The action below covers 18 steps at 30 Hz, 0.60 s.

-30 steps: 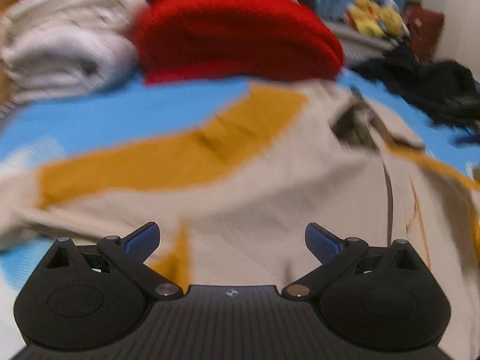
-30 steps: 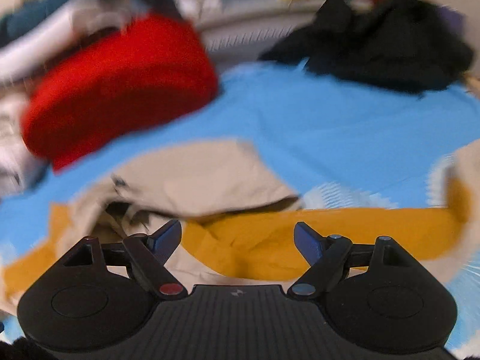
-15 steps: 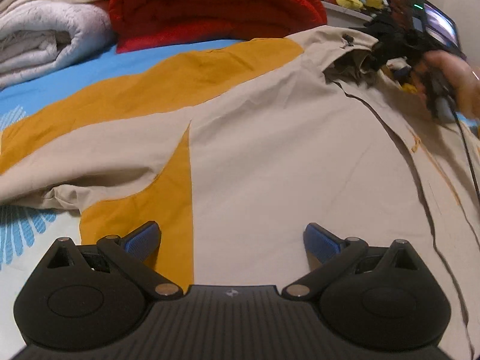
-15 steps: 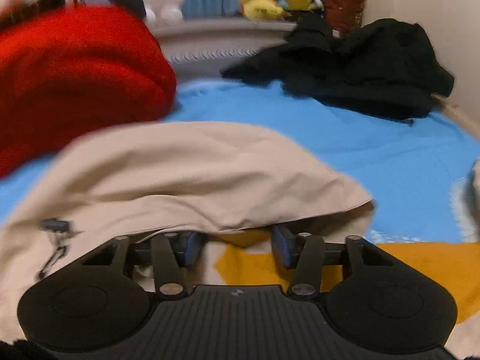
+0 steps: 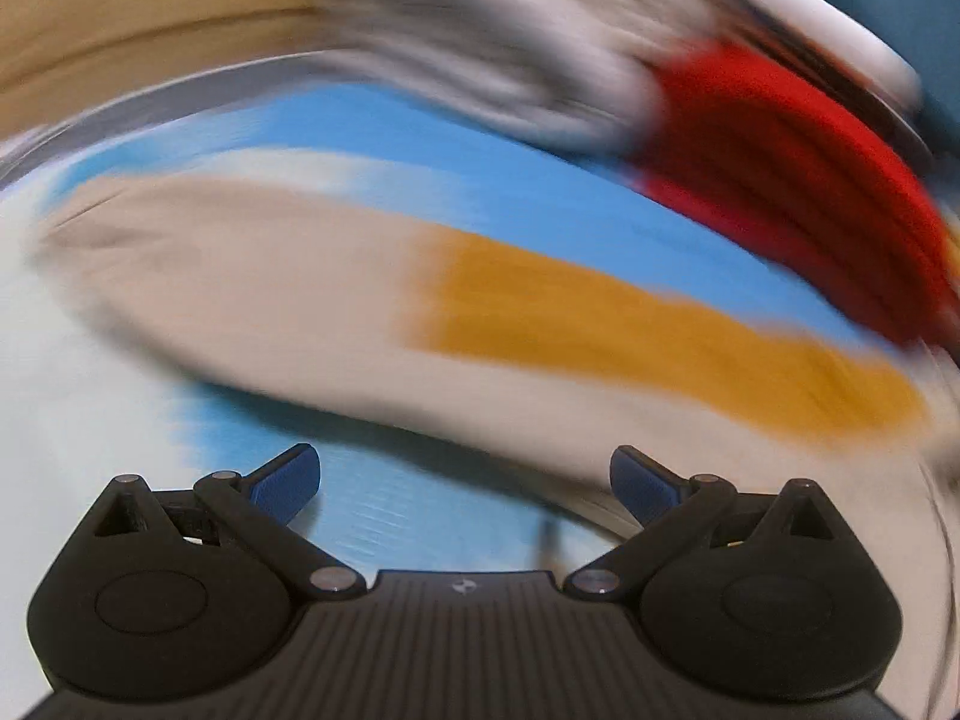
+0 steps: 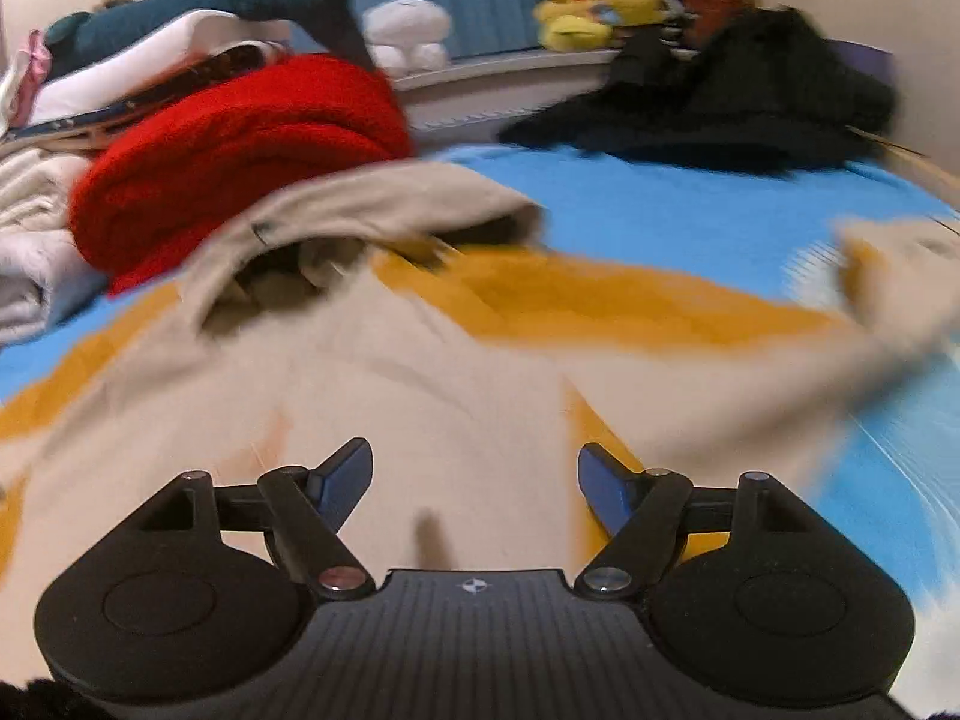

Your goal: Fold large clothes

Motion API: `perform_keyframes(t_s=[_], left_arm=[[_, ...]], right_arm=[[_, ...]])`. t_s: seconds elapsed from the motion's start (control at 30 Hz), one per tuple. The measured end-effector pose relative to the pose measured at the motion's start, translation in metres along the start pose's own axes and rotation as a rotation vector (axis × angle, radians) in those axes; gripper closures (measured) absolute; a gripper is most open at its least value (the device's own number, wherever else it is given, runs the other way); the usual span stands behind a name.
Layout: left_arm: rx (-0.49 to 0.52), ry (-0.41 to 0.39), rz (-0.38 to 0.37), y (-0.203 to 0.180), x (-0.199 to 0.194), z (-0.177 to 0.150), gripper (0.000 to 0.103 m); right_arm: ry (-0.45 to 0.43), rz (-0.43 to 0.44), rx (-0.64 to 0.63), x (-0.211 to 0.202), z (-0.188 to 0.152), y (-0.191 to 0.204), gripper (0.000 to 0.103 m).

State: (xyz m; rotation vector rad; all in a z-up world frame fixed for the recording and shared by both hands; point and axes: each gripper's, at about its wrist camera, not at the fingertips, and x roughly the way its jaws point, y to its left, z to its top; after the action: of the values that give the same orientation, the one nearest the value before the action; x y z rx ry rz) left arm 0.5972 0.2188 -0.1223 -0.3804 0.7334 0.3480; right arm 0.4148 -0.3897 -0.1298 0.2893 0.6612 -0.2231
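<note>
A beige hooded jacket with mustard-yellow panels (image 6: 432, 372) lies spread on a blue bedsheet (image 6: 690, 210), hood (image 6: 384, 204) toward the far side. My right gripper (image 6: 474, 477) is open and empty, hovering over the jacket's body. In the blurred left wrist view, one sleeve (image 5: 420, 324), beige at the cuff and yellow further along, stretches across the sheet. My left gripper (image 5: 465, 480) is open and empty, just short of the sleeve, over the sheet (image 5: 384, 510).
A folded red blanket (image 6: 240, 144) and pale folded blankets (image 6: 30, 228) sit at the far left. A black garment pile (image 6: 750, 96) lies at the far right. Plush toys (image 6: 588, 6) line the back ledge. The red blanket also shows in the left wrist view (image 5: 798, 168).
My right gripper has opened wider and pulled back from under the hood to over the jacket's body. My left gripper has swung left from the body to the sleeve, blurring the view.
</note>
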Motion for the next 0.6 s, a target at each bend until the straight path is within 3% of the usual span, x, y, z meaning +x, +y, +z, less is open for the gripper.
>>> perform_keyframes(t_s=[0.1,0.13,0.17,0.27,0.3,0.33,0.37,0.4,0.5,0.6], left_arm=[[-0.295,0.022,0.006,0.071,0.022,0.018,0.000],[-0.364,0.051,-0.032,0.086,0.029,0.023,0.000],[-0.405,0.019,-0.067,0.097,0.032,0.027,0.000],[-0.498,-0.034,-0.067,0.116,0.041,0.045,0.000],[-0.526,-0.041,-0.063,0.120,0.045,0.052,0.011],[-0.540,-0.048,-0.044,0.121,0.049,0.058,0.063],[-0.533,-0.048,0.003,0.119,0.052,0.067,0.095],[-0.531,-0.039,0.047,0.116,0.052,0.076,0.102],[-0.448,-0.111,0.078,0.087,0.026,0.107,0.102],[-0.297,-0.234,0.008,0.019,-0.025,0.140,0.102]], right_arm=[[0.026,-0.048,-0.001,-0.022,-0.032,-0.023,0.026],[0.035,-0.054,0.000,-0.028,-0.038,-0.029,0.026],[0.040,-0.059,0.004,-0.032,-0.042,-0.033,0.026],[0.043,-0.098,0.060,-0.040,-0.045,-0.044,0.026],[0.038,-0.099,0.083,-0.042,-0.044,-0.047,0.026],[0.032,-0.102,0.098,-0.045,-0.045,-0.050,0.026],[0.027,-0.107,0.104,-0.047,-0.046,-0.051,0.026],[0.023,-0.111,0.099,-0.047,-0.046,-0.050,0.026],[0.020,-0.110,0.066,-0.042,-0.049,-0.047,0.026],[0.023,-0.090,0.031,-0.045,-0.050,-0.044,0.026]])
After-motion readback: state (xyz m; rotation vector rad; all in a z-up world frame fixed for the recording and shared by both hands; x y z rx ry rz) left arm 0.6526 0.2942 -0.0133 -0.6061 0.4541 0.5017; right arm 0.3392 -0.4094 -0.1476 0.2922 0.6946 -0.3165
